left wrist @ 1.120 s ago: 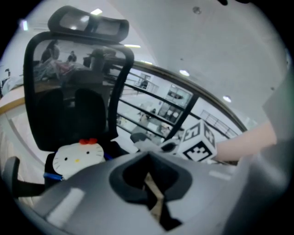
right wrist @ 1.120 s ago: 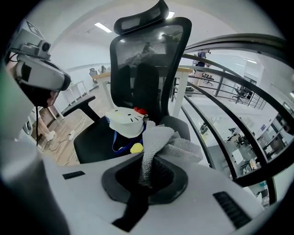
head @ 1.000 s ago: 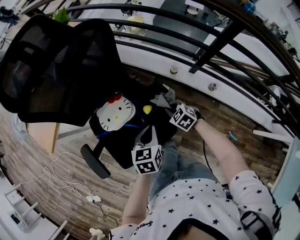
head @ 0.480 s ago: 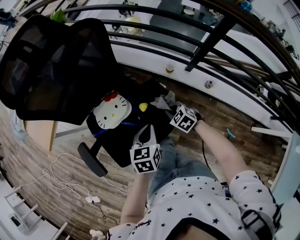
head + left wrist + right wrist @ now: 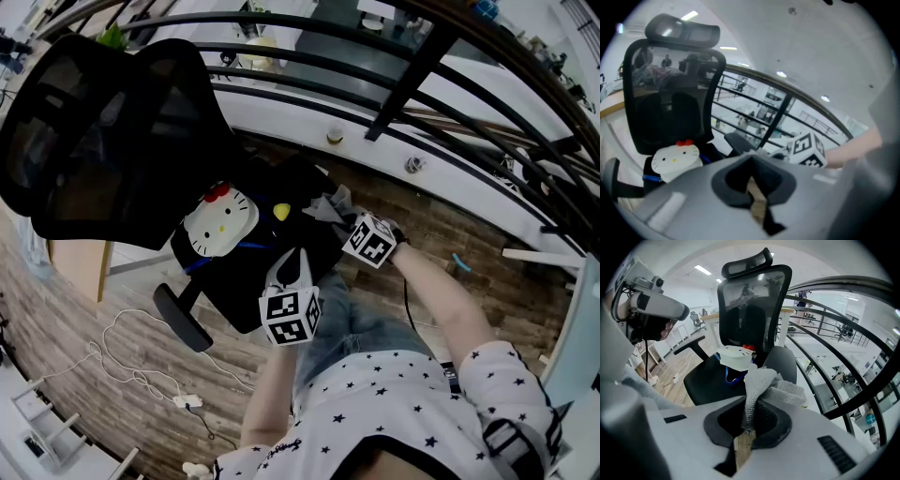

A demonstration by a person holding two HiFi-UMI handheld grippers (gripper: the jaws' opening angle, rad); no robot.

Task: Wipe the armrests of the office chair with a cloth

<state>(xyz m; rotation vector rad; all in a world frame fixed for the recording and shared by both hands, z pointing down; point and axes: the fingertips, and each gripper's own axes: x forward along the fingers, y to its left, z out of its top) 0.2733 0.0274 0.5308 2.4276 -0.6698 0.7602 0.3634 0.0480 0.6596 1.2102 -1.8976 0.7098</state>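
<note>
Bunching upward from the fingers of the right gripper [image 5: 748,425], which are clamped on its lower end, the grey cloth [image 5: 761,383] sits just before the office chair's [image 5: 752,305] near armrest [image 5: 786,363], hiding part of it so contact cannot be judged, while the fingers of the left gripper [image 5: 752,183] rest together, empty.

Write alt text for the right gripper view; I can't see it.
The right gripper, jaws shut on a grey cloth, faces a black office chair. A white cat-face cushion lies on the seat; a dark railing curves past on the right.
</note>
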